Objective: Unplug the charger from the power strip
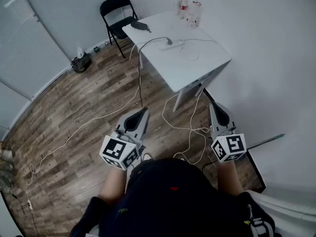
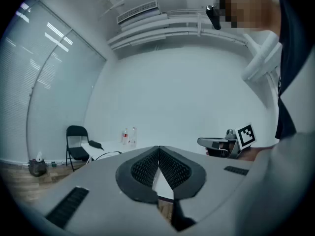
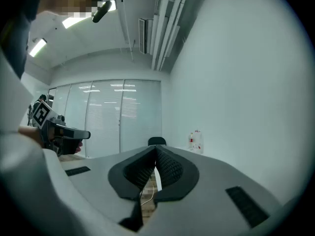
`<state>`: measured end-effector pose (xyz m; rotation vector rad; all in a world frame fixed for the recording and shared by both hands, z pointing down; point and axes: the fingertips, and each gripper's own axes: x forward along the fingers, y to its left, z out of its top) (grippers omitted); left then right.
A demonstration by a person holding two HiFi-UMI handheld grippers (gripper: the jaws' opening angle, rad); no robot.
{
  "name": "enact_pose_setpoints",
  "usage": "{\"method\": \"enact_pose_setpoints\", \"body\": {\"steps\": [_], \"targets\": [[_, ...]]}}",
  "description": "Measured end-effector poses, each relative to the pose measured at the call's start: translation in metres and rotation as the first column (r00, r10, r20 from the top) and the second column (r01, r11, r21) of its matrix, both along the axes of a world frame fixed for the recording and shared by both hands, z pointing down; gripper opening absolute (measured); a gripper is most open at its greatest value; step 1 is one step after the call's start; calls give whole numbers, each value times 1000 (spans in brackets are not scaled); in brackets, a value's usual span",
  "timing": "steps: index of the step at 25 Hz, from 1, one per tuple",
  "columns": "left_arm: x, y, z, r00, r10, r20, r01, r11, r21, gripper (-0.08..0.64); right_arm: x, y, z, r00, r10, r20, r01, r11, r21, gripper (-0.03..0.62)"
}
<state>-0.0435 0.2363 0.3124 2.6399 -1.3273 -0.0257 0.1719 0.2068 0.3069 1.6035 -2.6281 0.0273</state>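
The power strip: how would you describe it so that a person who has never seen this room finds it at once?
Find the white rectangular table by the white wall. Near its middle lies the long white plastic power strip. Unlike the black object and clear bottles near the far edge, it has a dark plug in it.

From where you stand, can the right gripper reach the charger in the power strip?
Probably not yet. The right gripper, jaws shut, is held close to the person; the charger sits in the power strip on the table, well ahead. Open floor lies between.
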Motion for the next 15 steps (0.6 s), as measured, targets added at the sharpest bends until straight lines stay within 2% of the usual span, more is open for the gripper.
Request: {"method": "enact_pose_setpoints", "body": {"steps": [11, 15], "targets": [[9, -2, 7, 1000, 12, 6, -12, 1000, -25, 20, 4, -2, 12, 1000, -4, -1, 4, 1000, -31, 23], [5, -2, 9, 1000, 8, 3, -8, 1000, -29, 20, 1, -1, 8, 999, -19, 47, 20, 1000, -17, 23]]}}
